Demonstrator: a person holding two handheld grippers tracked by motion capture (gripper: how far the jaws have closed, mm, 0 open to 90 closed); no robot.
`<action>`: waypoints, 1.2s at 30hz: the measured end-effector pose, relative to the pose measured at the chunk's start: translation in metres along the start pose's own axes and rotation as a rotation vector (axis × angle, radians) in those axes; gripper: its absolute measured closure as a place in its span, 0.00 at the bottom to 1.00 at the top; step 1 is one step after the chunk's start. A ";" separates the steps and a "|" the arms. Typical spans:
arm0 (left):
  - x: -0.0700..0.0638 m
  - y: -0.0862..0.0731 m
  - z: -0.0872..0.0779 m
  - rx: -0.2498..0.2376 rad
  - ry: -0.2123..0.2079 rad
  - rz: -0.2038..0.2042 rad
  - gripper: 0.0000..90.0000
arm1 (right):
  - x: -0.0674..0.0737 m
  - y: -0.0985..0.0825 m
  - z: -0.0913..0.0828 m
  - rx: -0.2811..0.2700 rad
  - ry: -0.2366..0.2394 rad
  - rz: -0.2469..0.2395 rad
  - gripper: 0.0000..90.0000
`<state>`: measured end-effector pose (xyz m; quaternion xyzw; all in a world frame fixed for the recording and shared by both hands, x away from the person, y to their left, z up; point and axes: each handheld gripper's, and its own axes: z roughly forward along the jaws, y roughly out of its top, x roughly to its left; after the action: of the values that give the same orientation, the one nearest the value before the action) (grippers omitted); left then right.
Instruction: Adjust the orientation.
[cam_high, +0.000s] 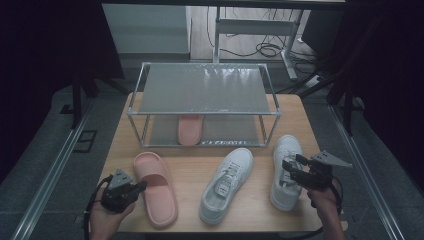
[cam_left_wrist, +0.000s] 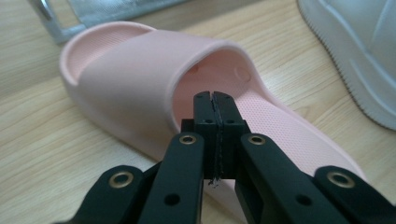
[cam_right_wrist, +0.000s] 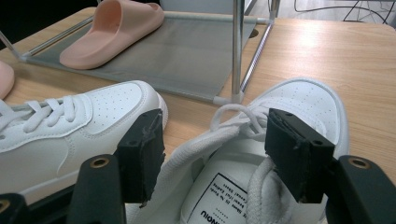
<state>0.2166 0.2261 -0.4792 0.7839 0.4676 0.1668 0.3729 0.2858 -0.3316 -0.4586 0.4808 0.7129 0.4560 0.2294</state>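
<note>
Pink slipper (cam_high: 156, 188) lies lengthwise, toe toward the rack (cam_high: 204, 102), just right of your left tongs (cam_high: 141, 186). Left gripper view: tongs pressed together, empty, at the strap opening. Right gripper view: right tongs (cam_right_wrist: 224, 161) spread astride the white sneaker (cam_right_wrist: 280, 140) collar.

From above I see my left gripper (cam_high: 142, 186) at the desk's (cam_high: 190, 172) near left corner, its fingers pressed together and empty, their tips just beside the pink slipper (cam_high: 156, 187) lying there. My right gripper (cam_high: 287, 166) sits over the right white sneaker (cam_high: 286, 170), fingers spread above its opening. The other white sneaker (cam_high: 226, 185) lies angled between slipper and right sneaker. At the back of the desk stands a two-tier metal rack (cam_high: 203, 89); a second pink slipper (cam_high: 190, 128) rests on its lower shelf.
</note>
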 end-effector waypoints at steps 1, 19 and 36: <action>0.001 -0.001 -0.004 -0.006 0.005 -0.004 1.00 | 0.000 0.000 0.000 -0.001 0.000 -0.001 0.42; 0.059 -0.022 0.006 0.023 0.096 -0.152 1.00 | 0.004 0.002 -0.004 -0.017 0.022 0.003 0.42; 0.072 -0.011 0.038 0.052 0.078 -0.151 1.00 | 0.004 0.002 -0.006 -0.023 0.025 0.003 0.42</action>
<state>0.2695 0.2751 -0.5189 0.7486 0.5438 0.1562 0.3456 0.2805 -0.3299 -0.4535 0.4735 0.7099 0.4703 0.2251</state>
